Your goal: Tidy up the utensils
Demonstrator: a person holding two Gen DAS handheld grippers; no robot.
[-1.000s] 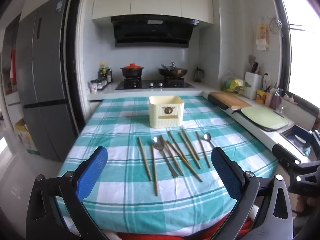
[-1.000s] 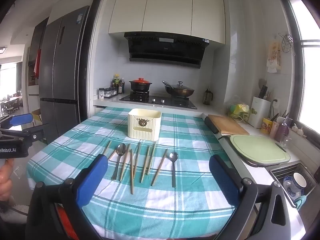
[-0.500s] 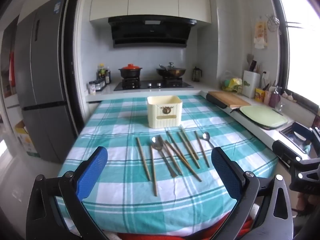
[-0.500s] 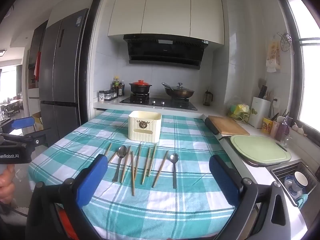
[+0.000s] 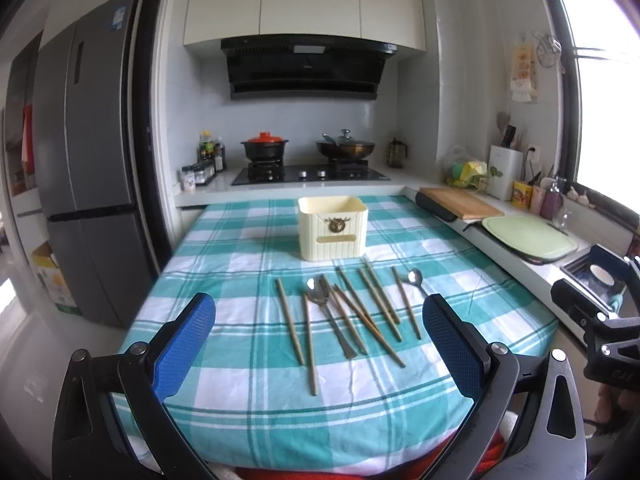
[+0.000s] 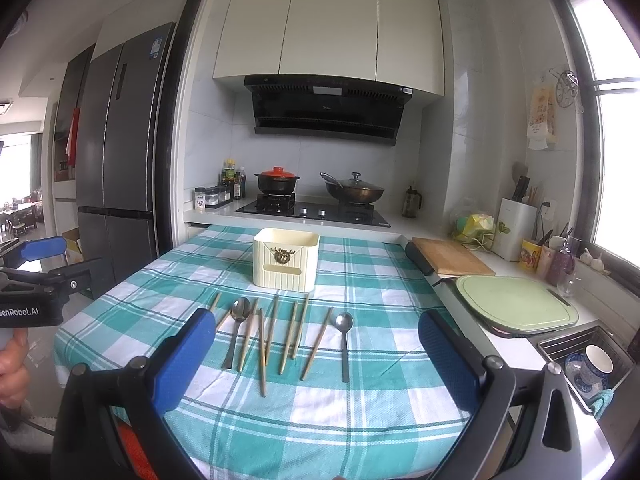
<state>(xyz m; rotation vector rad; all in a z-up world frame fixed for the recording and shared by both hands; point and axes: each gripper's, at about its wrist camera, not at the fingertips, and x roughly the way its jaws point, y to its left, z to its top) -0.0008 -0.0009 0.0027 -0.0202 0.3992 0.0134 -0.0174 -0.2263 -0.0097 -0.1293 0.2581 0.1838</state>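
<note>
Hovering wide open and empty, both tools (image 5: 318,342) (image 6: 316,350) flank utensils (image 6: 280,332) near the table edge (image 6: 320,452).

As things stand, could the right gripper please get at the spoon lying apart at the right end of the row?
Probably yes: the right gripper has its jaws wide open and empty, the spoon lies alone on the checked tablecloth, with nothing between them.

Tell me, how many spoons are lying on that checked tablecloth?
2: one spoon lies among the chopsticks toward the left, the other spoon alone at the row's right end.
</note>
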